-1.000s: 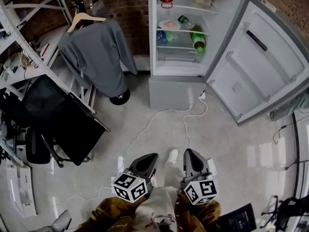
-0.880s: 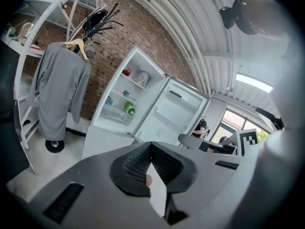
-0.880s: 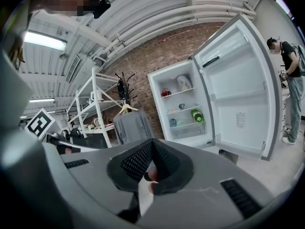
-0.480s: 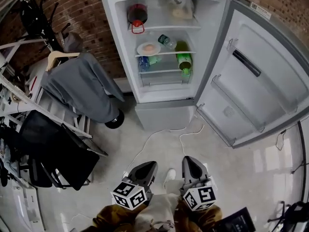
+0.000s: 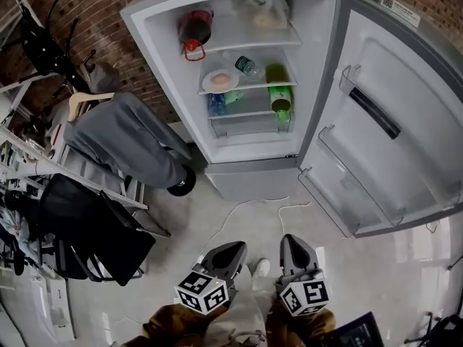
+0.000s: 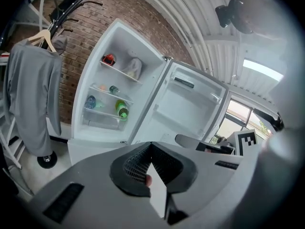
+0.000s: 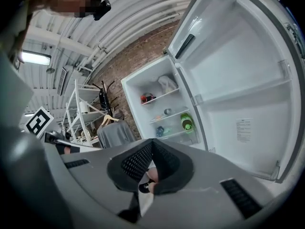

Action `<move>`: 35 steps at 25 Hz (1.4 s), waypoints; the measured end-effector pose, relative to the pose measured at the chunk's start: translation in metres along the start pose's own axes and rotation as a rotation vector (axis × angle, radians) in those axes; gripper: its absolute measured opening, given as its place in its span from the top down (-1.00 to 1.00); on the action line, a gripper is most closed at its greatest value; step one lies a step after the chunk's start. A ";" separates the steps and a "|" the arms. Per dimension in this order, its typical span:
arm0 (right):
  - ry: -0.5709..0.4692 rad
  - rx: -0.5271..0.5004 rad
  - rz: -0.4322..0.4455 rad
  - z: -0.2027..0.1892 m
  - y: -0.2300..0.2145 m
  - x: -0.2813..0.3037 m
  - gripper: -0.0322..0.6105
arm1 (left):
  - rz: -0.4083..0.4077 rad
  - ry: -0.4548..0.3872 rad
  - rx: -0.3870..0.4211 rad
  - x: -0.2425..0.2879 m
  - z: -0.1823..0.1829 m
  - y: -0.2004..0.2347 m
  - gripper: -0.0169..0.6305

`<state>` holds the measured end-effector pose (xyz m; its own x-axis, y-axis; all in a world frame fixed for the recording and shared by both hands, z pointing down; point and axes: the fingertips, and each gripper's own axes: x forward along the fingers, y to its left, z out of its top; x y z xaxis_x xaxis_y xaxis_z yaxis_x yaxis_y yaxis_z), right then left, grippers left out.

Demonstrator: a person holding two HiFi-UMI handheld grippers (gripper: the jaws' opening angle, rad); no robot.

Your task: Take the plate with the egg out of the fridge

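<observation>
We hold the left gripper and the right gripper low and near, side by side. Each has its jaws pressed together with nothing between them, and both are well apart from the fridge, which stands open on the far side with its door swung wide to the right. The plate with the egg sits at the left of the middle shelf, below a dark jar on the top shelf, with a small clear bottle just right of it and a green bottle further right.
</observation>
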<state>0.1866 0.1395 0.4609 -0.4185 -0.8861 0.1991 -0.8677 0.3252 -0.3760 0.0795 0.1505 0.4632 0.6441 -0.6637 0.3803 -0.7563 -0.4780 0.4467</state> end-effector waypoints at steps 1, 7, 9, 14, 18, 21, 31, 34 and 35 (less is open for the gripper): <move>0.000 -0.001 0.005 0.002 -0.001 0.003 0.91 | 0.006 -0.008 0.003 0.003 0.004 0.001 0.92; 0.011 -0.017 0.026 0.009 -0.002 0.018 0.91 | 0.020 -0.031 -0.019 0.012 0.015 0.009 0.92; 0.017 -0.024 0.029 0.010 -0.004 0.024 0.91 | 0.022 -0.043 -0.030 0.015 0.020 0.014 0.92; 0.020 -0.054 0.038 0.018 -0.001 0.047 0.91 | 0.023 -0.073 -0.058 0.025 0.036 0.035 0.92; 0.031 -0.064 0.038 0.023 -0.001 0.067 0.91 | 0.012 -0.070 -0.086 0.040 0.048 0.051 0.92; 0.043 -0.068 0.036 0.028 -0.003 0.088 0.91 | -0.003 -0.064 -0.104 0.054 0.058 0.062 0.92; 0.050 -0.094 0.036 0.057 -0.001 0.177 0.91 | -0.027 -0.073 -0.124 0.094 0.118 0.122 0.92; 0.038 -0.090 0.018 0.069 0.000 0.202 0.91 | -0.050 -0.064 -0.119 0.106 0.136 0.138 0.92; 0.033 -0.091 0.014 0.071 0.001 0.210 0.91 | -0.058 -0.060 -0.117 0.110 0.142 0.143 0.92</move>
<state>0.1172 -0.0702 0.4381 -0.4383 -0.8704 0.2243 -0.8817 0.3679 -0.2953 0.0258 -0.0720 0.4539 0.6759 -0.6717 0.3033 -0.6969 -0.4485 0.5597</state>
